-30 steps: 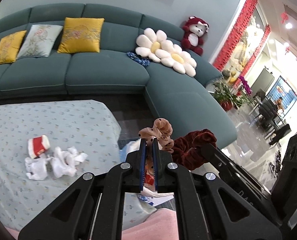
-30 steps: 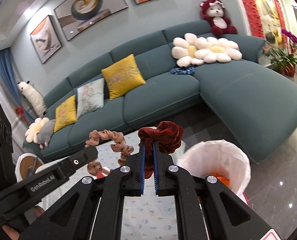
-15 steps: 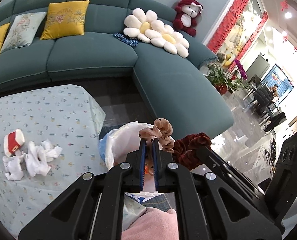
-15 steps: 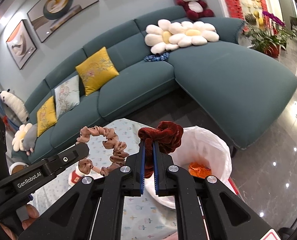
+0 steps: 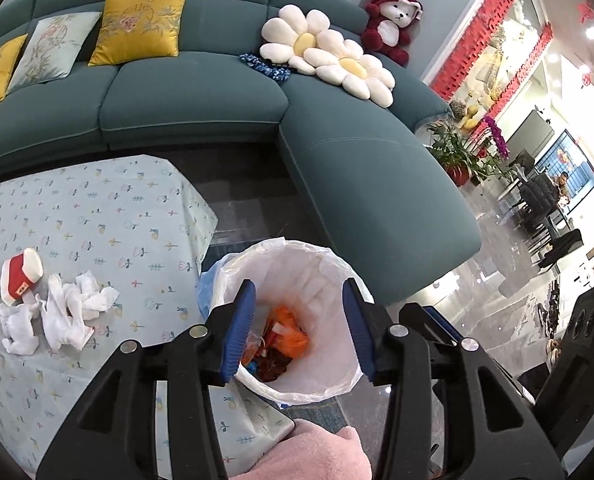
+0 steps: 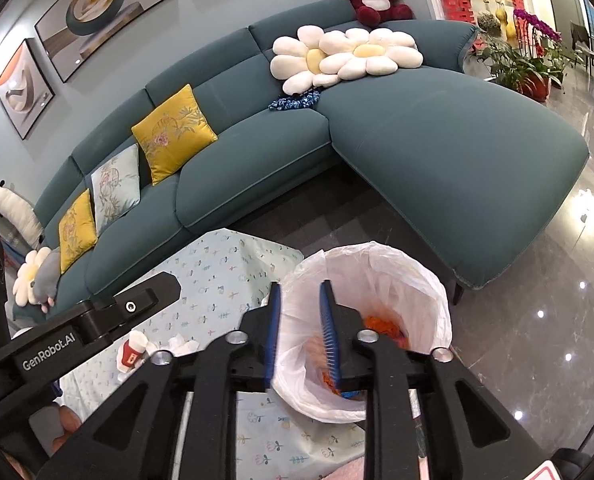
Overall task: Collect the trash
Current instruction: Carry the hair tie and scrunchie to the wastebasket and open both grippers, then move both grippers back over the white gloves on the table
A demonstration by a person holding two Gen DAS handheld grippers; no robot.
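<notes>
A teal sectional sofa (image 5: 201,100) backed the bench (image 5: 97,216) in its floral cloth. Both the left tool (image 5: 297,320) and right tool (image 6: 301,332) hung over the white-lined trash bin (image 5: 317,264), jaws opening, nothing between them. Crumpled white tissues (image 5: 57,316) lay on the bench.

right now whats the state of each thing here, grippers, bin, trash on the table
left gripper: jaws opening, nothing between them, over the bin
right gripper: jaws opening, nothing between them, over the bin
trash bin: upright, white liner, partly filled
crumpled tissues: loose on the table
red and white wrapper: beside the tissues
tablecloth: spread flat
</notes>
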